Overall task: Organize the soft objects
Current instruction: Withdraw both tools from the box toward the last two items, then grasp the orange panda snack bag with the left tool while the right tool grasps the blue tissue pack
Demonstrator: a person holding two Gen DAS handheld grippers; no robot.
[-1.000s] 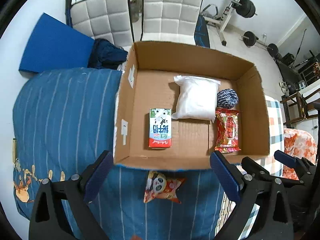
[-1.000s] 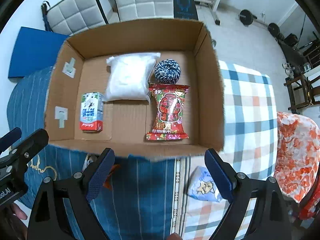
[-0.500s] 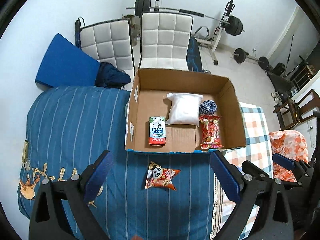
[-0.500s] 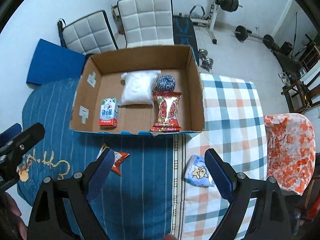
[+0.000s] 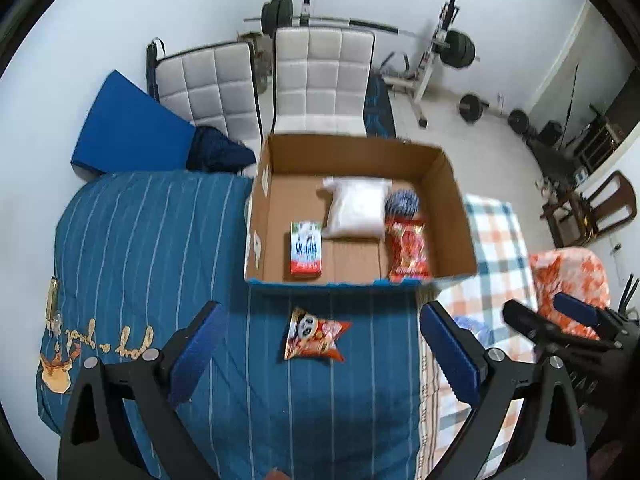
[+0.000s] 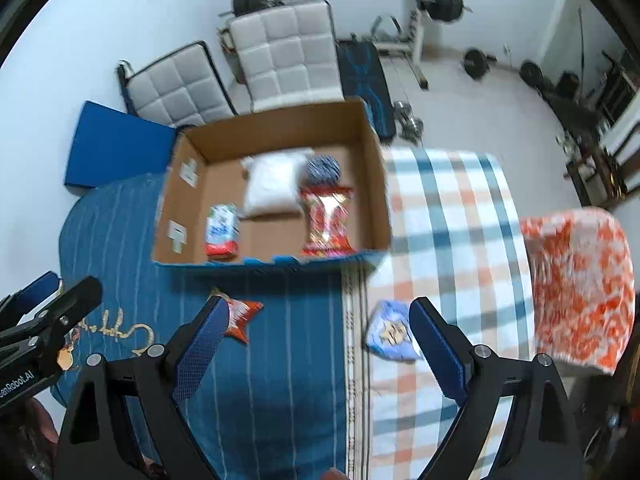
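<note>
On the left, a blue striped bedspread covers the bed, and a blue plaid blanket covers its right part. The left gripper hangs above the near part of the striped bedspread, its blue-padded fingers spread wide apart with nothing between them. A panda snack bag lies flat on the bedspread, in line with the gap of the left gripper and just in front of the near wall of the cardboard box.

The open box sits at the far edge of the bed, straddling the seam between bedspread and plaid blanket. Inside it, from left to right: a red and white carton near the front wall, a white pillow-like bag toward the back wall, then a blue and white yarn ball at the back with a red snack packet just in front of it, reaching to the front wall.

Farther right, the right gripper hovers over the seam, its fingers likewise wide apart and empty. A light blue pouch lies on the plaid blanket, just beside its right finger. An orange floral cloth lies at the bed's right edge.
</note>
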